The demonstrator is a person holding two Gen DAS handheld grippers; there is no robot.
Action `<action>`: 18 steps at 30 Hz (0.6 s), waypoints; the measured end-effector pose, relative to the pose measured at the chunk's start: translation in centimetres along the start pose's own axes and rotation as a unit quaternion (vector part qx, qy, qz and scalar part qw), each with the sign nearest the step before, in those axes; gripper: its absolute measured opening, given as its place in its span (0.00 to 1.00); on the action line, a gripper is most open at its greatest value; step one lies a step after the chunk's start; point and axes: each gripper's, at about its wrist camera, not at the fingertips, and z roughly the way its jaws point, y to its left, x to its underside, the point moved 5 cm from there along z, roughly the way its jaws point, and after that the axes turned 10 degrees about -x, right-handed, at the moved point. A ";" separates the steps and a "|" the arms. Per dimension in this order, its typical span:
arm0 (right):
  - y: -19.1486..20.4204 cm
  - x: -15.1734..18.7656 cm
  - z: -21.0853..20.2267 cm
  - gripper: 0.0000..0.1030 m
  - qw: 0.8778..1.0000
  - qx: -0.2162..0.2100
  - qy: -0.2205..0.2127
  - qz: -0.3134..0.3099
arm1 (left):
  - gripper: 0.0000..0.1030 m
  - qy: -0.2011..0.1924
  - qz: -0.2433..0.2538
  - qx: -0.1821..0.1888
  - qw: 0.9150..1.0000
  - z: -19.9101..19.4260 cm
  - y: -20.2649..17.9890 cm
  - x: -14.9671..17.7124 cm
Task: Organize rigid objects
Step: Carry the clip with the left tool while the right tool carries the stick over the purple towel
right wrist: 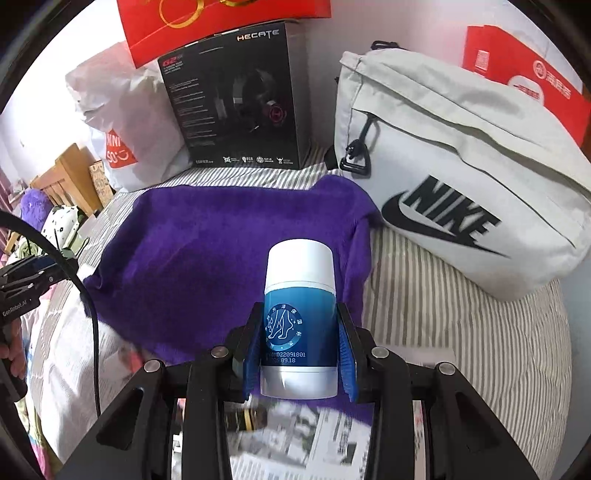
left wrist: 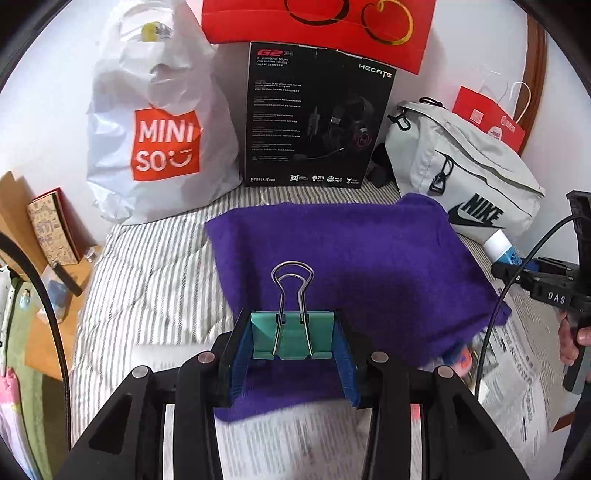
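My left gripper (left wrist: 291, 334) is shut on a teal binder clip (left wrist: 291, 336) with silver wire handles, held above the near edge of a purple towel (left wrist: 354, 254). My right gripper (right wrist: 299, 347) is shut on a blue bottle with a white cap (right wrist: 299, 317), held upright over the towel's (right wrist: 221, 251) near right part. In the left wrist view the right gripper (left wrist: 543, 284) shows at the right edge with the bottle's cap (left wrist: 496, 243) poking out. The left gripper (right wrist: 26, 280) shows at the left edge of the right wrist view.
The towel lies on a striped bed cover (left wrist: 147, 280). Behind it stand a white Miniso bag (left wrist: 159, 136), a black headset box (left wrist: 314, 118), a grey Nike bag (right wrist: 461, 170) and red paper bags (left wrist: 317, 22). Newspaper (left wrist: 517, 369) lies near the front. A wooden bedside shelf (left wrist: 44, 236) is at the left.
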 end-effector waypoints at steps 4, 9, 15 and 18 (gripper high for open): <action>-0.1 -1.0 1.9 0.35 1.000 -0.002 0.008 -0.003 | 0.38 0.006 0.004 0.004 1.000 2.1 -0.6 -1.2; -0.2 -2.0 4.7 0.35 1.000 0.003 0.022 -0.015 | 0.38 0.018 0.005 0.012 1.000 5.1 -1.2 -2.5; -0.5 -3.2 7.5 0.35 0.999 0.011 0.036 -0.025 | 0.38 0.030 0.010 0.013 0.999 8.1 -1.5 -3.5; -0.7 -3.7 8.7 0.35 0.999 0.012 0.043 -0.023 | 0.38 0.035 0.009 0.011 0.999 9.4 -1.6 -3.9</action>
